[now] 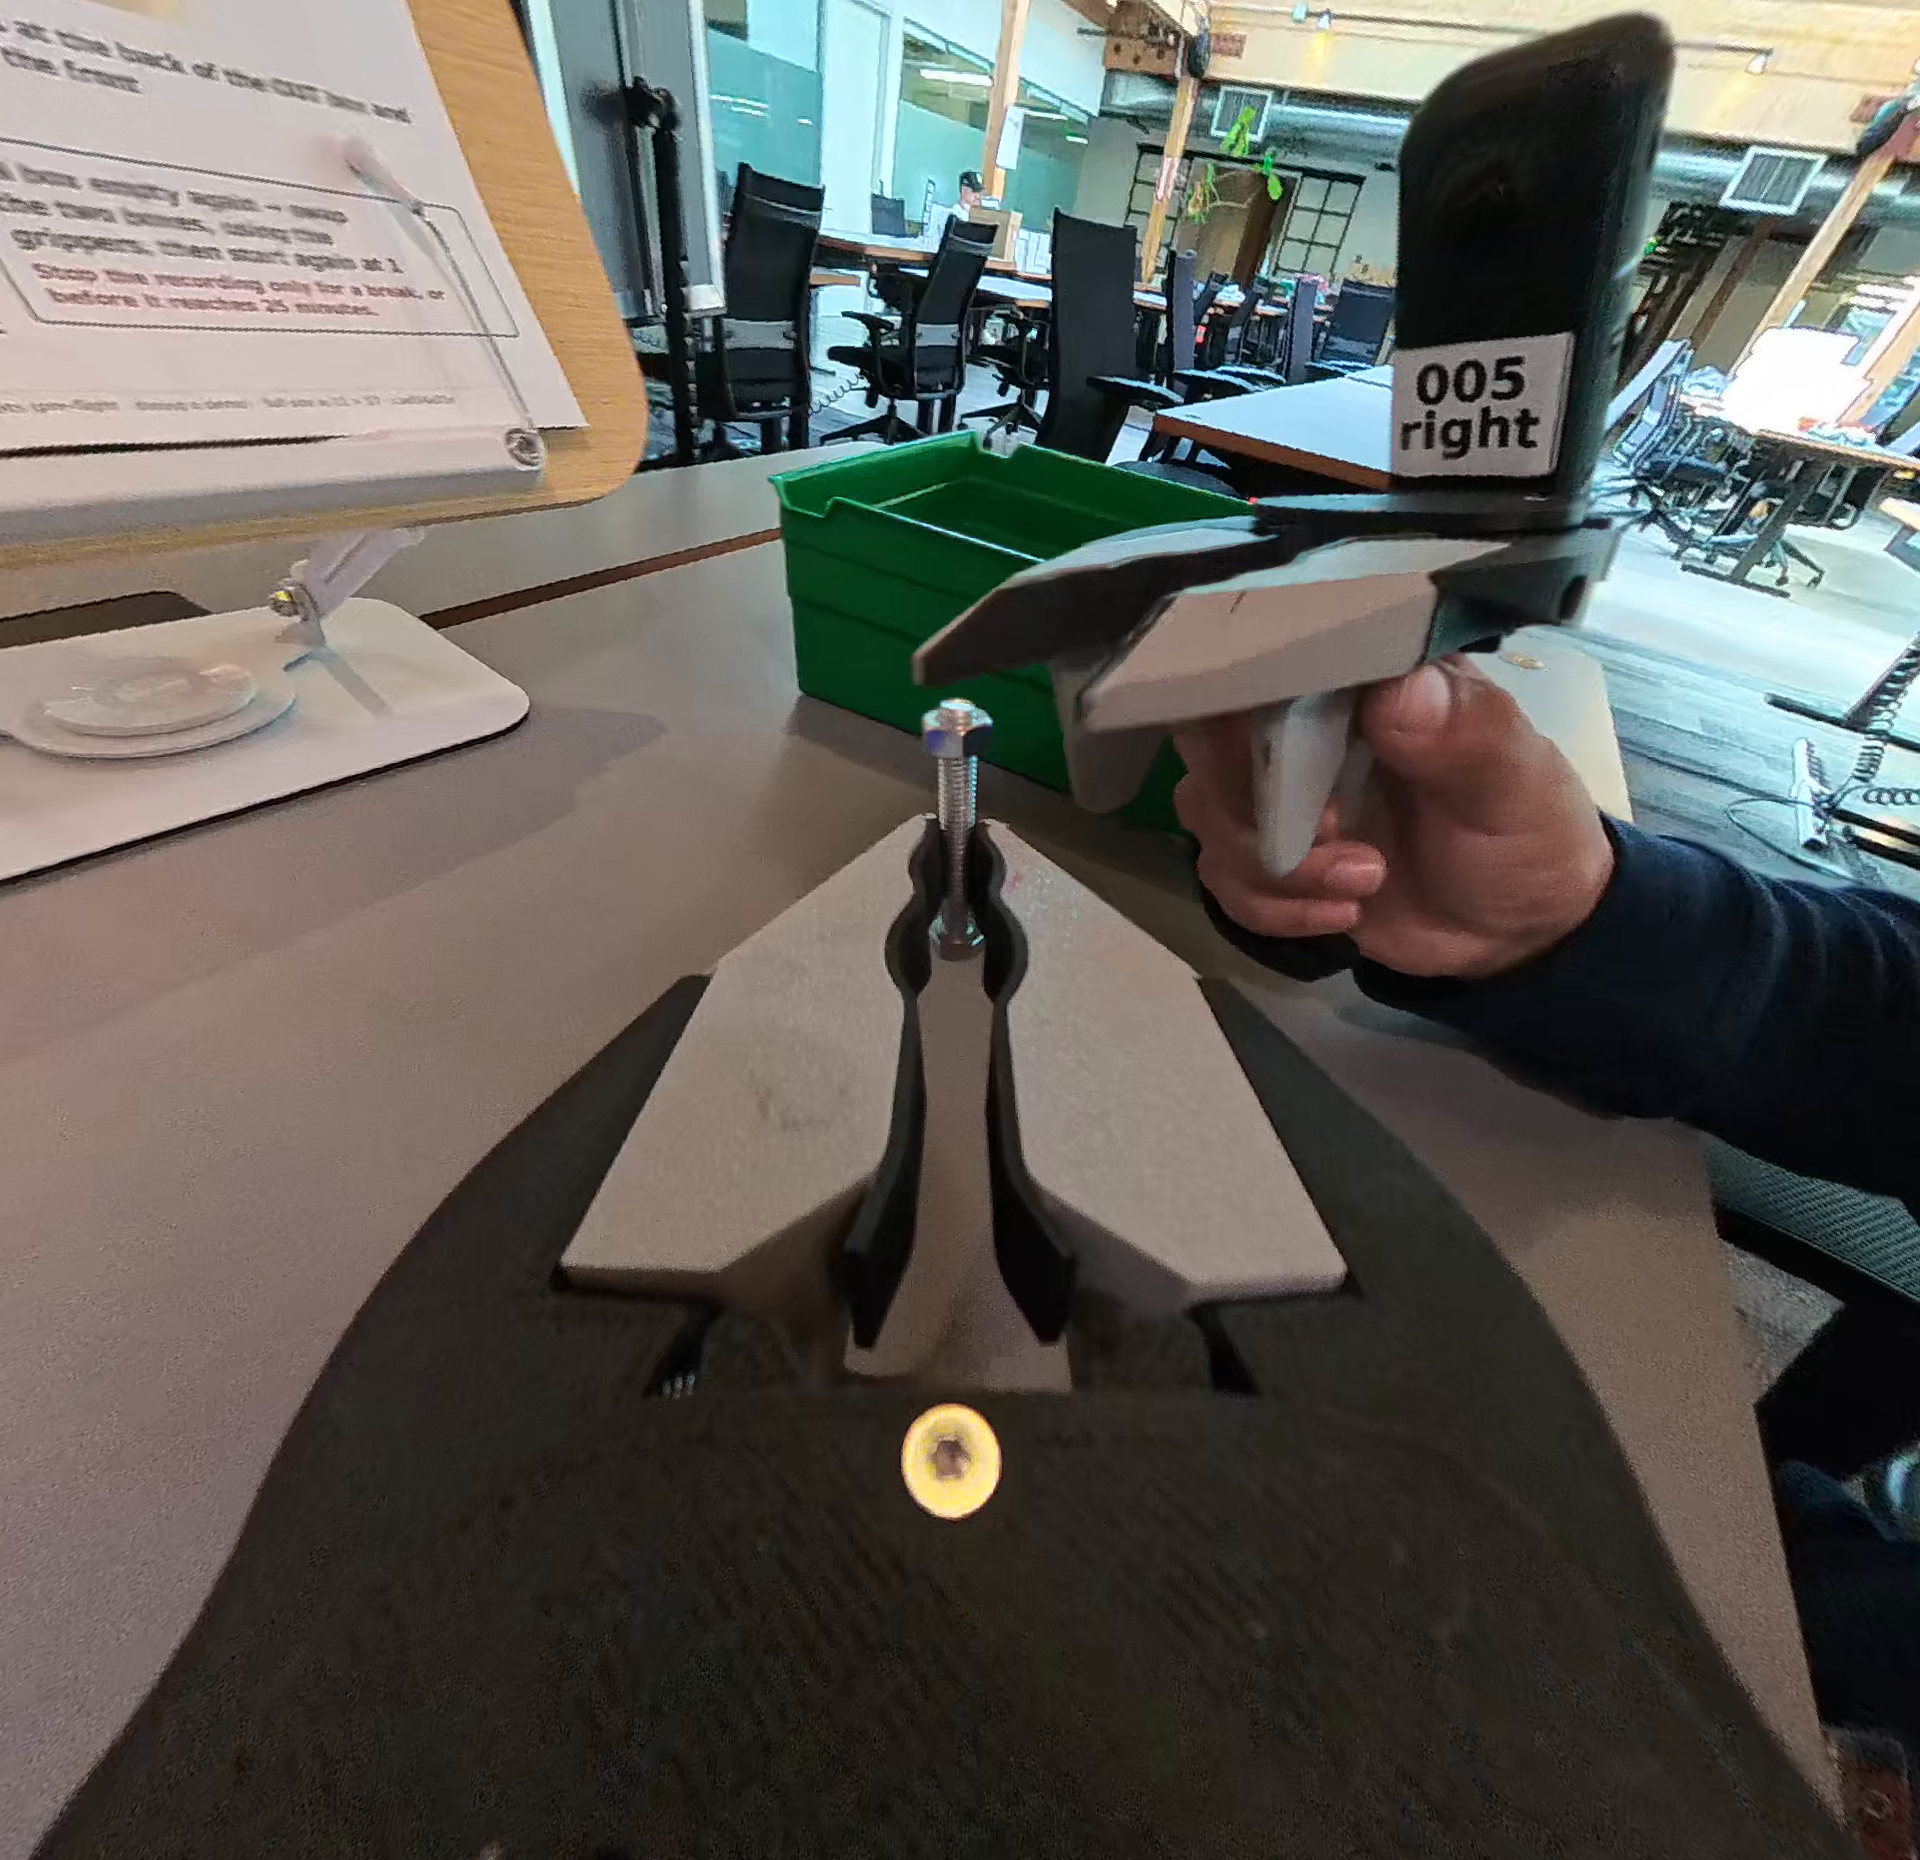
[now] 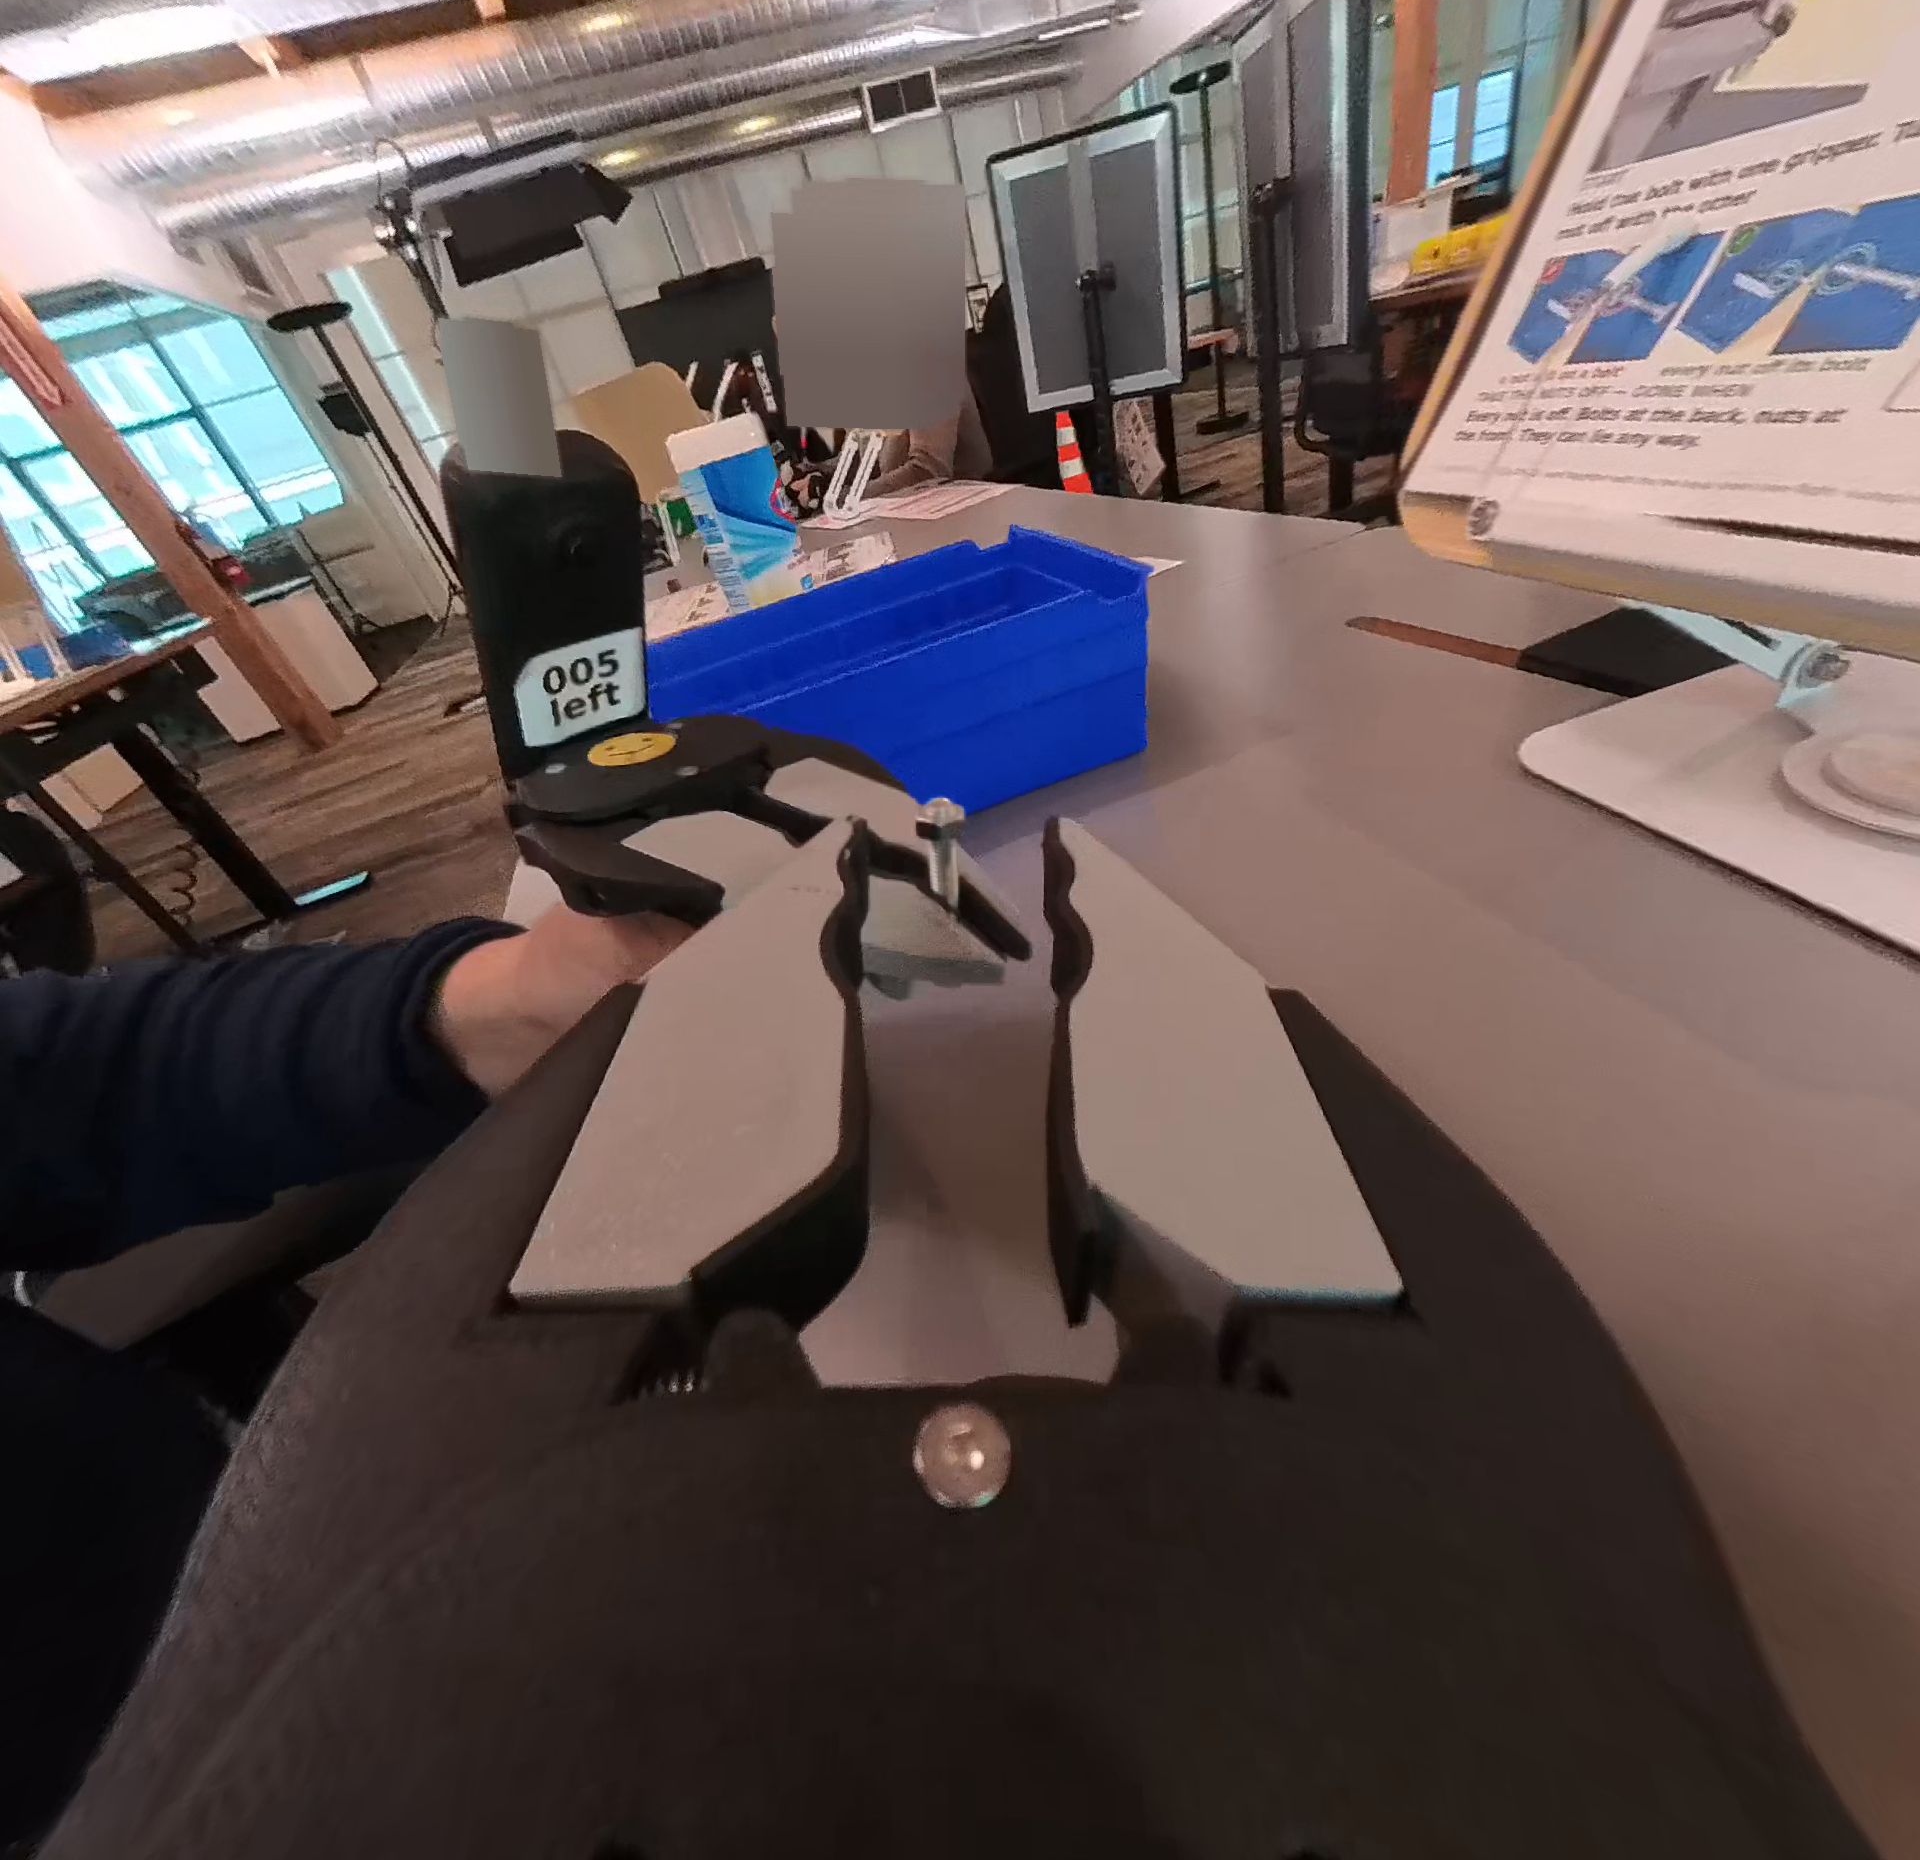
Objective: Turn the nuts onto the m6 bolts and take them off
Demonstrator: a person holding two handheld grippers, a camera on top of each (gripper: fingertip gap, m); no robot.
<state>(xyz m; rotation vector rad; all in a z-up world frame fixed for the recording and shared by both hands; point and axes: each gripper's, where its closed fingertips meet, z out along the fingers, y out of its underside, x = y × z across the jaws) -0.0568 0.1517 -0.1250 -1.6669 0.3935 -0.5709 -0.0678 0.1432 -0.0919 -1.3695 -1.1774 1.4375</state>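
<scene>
The left gripper (image 1: 957, 854) is clamped on the bolt (image 1: 954, 813), which stands upright with its head down between the fingertips and the nut (image 1: 958, 730) sitting at its top end. Just right of the bolt and slightly above it, the right gripper (image 1: 997, 667) hovers with its fingers apart, apparently not touching the nut. Behind the bolt a green bin (image 1: 935, 553) sits on the grey table (image 1: 312, 979); the blue bin (image 2: 935, 657) lies beyond it in the right wrist view.

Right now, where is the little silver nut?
In the left wrist view the nut sits at the top of the upright bolt pinched by the left hand-held gripper, just in front of the green bin.
</scene>
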